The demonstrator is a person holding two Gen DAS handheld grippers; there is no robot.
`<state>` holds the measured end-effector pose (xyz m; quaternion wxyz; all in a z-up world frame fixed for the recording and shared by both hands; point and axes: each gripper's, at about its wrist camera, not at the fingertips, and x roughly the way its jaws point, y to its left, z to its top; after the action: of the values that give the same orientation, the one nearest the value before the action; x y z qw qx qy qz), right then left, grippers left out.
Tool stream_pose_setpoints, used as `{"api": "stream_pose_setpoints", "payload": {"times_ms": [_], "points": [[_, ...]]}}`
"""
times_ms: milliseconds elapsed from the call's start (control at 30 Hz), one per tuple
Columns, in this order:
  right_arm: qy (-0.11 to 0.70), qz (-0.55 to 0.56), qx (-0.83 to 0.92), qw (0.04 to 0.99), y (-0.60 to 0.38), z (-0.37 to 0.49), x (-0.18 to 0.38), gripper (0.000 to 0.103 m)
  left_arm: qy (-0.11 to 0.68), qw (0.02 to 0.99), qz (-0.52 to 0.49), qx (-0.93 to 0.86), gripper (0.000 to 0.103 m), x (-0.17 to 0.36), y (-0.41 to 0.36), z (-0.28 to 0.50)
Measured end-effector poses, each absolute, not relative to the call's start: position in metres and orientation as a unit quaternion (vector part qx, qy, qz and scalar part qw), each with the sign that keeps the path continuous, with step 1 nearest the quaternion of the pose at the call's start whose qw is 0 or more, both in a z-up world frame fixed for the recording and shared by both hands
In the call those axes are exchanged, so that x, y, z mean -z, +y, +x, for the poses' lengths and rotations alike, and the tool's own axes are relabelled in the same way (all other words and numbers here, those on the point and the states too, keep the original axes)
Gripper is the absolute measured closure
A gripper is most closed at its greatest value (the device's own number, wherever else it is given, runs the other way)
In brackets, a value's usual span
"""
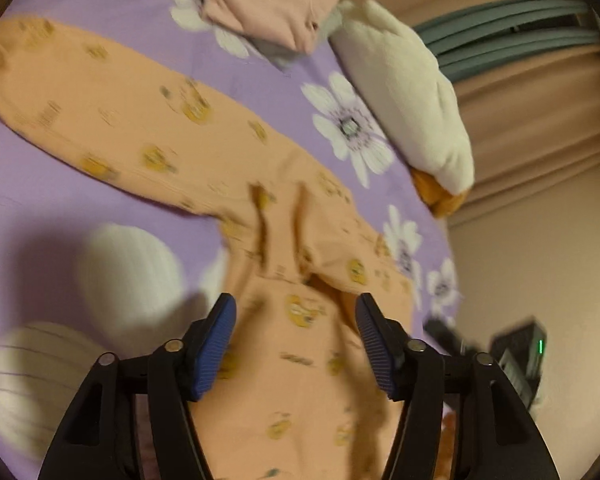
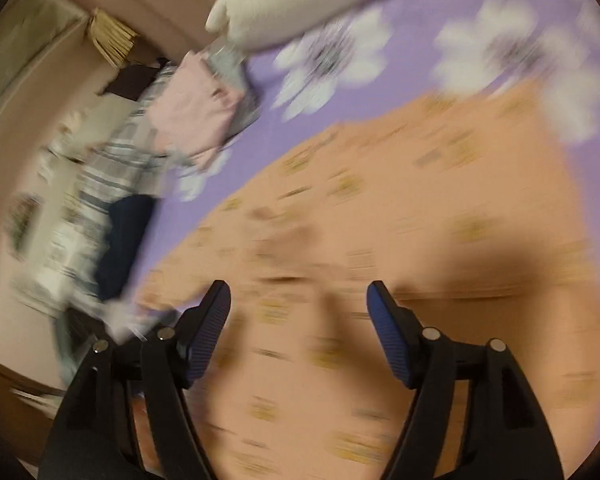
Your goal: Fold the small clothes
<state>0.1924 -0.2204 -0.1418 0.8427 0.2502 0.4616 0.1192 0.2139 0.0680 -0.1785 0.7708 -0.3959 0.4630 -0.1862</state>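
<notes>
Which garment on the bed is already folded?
The pink garment near the white plush toy, a compact folded bundle; the orange printed garment lies spread open.

Orange garment (image 1: 148,128): soft matt cloth. Pads (image 1: 216,344): ribbed blue (rubbery). Cream plush (image 1: 404,92): fuzzy. Bedsheet (image 1: 80,4): smooth matt cloth.

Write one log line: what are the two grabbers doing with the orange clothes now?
left gripper: open, over orange garment | right gripper: open, nothing held | purple sheet: garment unfolded
</notes>
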Motion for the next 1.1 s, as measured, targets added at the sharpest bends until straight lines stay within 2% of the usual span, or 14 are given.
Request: {"api": "stream_pose_setpoints", "payload": {"times_ms": [33,67,300,433,500,533,567,633,667,867,1100], "points": [[0.457,0.223,-0.096,0.856,-0.231,0.181,0.139,0.02,0.476,0.756,-0.406,0.195,0.042,0.184,0.059,0.222],[0.457,0.207,-0.08,0.861,-0.241,0.174,0.14,0.018,0.483,0.747,-0.409,0.206,0.042,0.187,0.051,0.227],[0.469,0.141,0.009,0.872,-0.288,0.151,0.169,0.018,0.498,0.771,-0.352,0.183,0.042,0.199,0.001,0.256],[0.468,0.19,0.037,0.863,-0.31,0.153,0.179,0.018,0.475,0.79,-0.345,0.177,0.042,0.194,0.001,0.26],[0.453,0.213,0.049,0.864,-0.32,0.153,0.181,0.018,0.468,0.804,-0.327,0.164,0.049,0.193,0.004,0.262],[0.447,0.219,0.056,0.866,-0.322,0.154,0.181,0.018,0.471,0.816,-0.303,0.143,0.064,0.192,0.005,0.265],[0.446,0.223,0.057,0.865,-0.324,0.156,0.184,0.018,0.471,0.824,-0.289,0.127,0.074,0.192,0.007,0.266],[0.451,0.226,0.057,0.862,-0.326,0.158,0.187,0.024,0.469,0.833,-0.269,0.115,0.081,0.193,0.012,0.272],[0.453,0.229,0.059,0.86,-0.328,0.158,0.19,0.026,0.471,0.835,-0.262,0.112,0.09,0.194,0.012,0.274],[0.454,0.209,0.071,0.863,-0.327,0.157,0.192,0.049,0.462,0.846,-0.255,0.077,0.095,0.19,0.033,0.272],[0.454,0.22,0.07,0.861,-0.333,0.156,0.194,0.051,0.463,0.825,-0.311,0.091,0.095,0.191,0.048,0.275]]}}
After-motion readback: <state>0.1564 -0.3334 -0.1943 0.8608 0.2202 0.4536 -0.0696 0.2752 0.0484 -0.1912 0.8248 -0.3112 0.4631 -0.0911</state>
